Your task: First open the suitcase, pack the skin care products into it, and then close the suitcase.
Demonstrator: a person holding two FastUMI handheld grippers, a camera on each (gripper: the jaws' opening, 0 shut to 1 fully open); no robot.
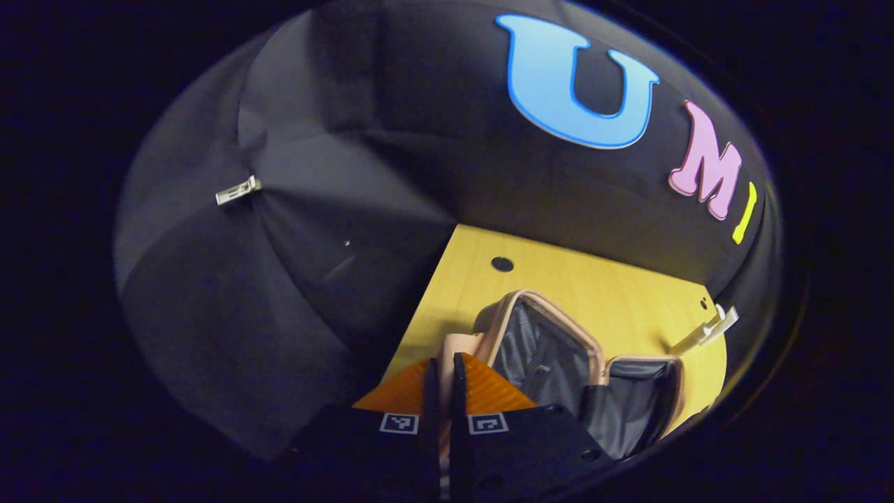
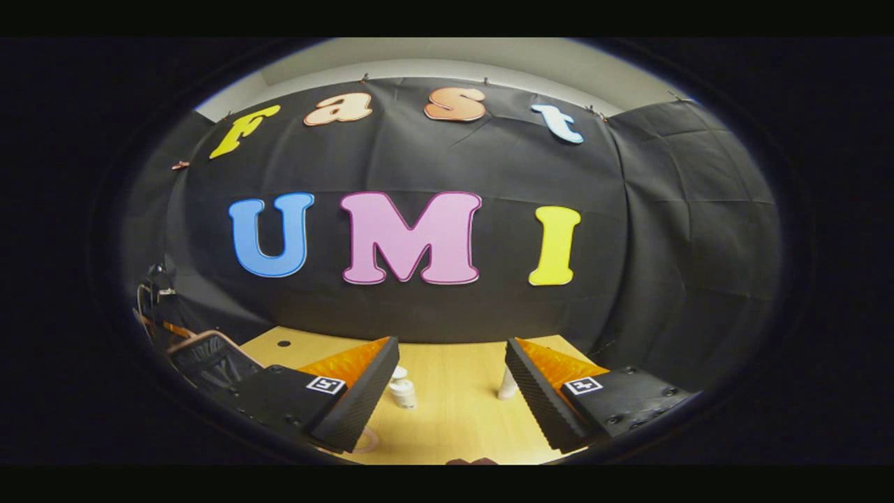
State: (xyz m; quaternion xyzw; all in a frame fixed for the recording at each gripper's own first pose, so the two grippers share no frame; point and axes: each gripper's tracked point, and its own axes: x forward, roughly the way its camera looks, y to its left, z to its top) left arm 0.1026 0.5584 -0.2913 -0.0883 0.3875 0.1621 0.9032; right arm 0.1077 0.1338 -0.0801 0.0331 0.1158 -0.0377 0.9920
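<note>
Suitcase (image 1: 559,363) open, grey-lined, pink-trimmed; left gripper (image 1: 445,377) pressed together, right gripper (image 2: 452,391) spread.

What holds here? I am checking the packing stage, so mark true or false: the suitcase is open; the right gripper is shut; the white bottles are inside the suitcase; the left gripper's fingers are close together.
1. The peach-trimmed suitcase with grey lining is open: true.
2. The right gripper is shut: false, its fingers stand wide apart.
3. The small white bottles are inside the suitcase: false, they stand on the yellow wooden table.
4. The left gripper has its fingers close together: true; whether they pinch the suitcase's rim is unclear.
</note>
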